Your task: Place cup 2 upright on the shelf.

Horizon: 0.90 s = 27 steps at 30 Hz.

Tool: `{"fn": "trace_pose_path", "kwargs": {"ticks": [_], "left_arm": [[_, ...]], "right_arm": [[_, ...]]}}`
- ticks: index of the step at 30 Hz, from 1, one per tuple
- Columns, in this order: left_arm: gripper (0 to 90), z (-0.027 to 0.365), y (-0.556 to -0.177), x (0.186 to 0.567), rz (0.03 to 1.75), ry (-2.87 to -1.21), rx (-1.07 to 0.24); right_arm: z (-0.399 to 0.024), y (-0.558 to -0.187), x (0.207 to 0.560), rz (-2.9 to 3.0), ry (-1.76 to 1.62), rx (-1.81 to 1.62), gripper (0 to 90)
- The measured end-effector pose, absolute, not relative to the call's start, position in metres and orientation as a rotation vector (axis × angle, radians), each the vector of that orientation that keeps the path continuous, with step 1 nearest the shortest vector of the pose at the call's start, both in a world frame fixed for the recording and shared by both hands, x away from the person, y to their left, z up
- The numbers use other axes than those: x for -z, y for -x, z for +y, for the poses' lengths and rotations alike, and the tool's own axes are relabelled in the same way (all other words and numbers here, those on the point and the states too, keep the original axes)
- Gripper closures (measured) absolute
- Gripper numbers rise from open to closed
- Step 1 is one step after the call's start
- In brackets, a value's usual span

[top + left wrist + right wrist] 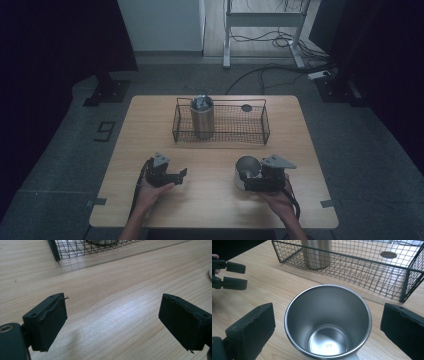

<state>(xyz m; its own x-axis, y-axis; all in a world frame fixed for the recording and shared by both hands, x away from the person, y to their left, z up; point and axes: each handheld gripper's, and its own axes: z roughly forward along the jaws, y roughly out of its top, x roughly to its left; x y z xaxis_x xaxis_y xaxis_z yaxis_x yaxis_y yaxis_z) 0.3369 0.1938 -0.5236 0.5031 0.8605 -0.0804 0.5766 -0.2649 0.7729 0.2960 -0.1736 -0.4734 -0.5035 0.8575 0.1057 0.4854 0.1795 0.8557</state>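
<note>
The right tongs (327,325) stand released around the steel cup (328,320), not touching it. The left tongs (112,322) hang released over bare tabletop (112,285)

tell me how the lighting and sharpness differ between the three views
High view: dim and bluish, corners falling to black, the steel cup and wire basket small and soft. Left gripper view: bright, a pale glare patch on the table, jaws slightly blurred. Right gripper view: well lit, cup interior sharp with soft reflections, the basket's far side washed out.
</note>
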Motion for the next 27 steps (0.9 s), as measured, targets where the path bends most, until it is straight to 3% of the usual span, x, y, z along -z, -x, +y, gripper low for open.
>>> {"fn": "trace_pose_path", "kwargs": {"ticks": [27], "left_arm": [[10.3,0.191,-0.338,0.531,1.199,-1.978,-0.461]], "right_arm": [[-0.159,-0.310,0.495,2.134,-1.281,-1.073,0.0]]}}
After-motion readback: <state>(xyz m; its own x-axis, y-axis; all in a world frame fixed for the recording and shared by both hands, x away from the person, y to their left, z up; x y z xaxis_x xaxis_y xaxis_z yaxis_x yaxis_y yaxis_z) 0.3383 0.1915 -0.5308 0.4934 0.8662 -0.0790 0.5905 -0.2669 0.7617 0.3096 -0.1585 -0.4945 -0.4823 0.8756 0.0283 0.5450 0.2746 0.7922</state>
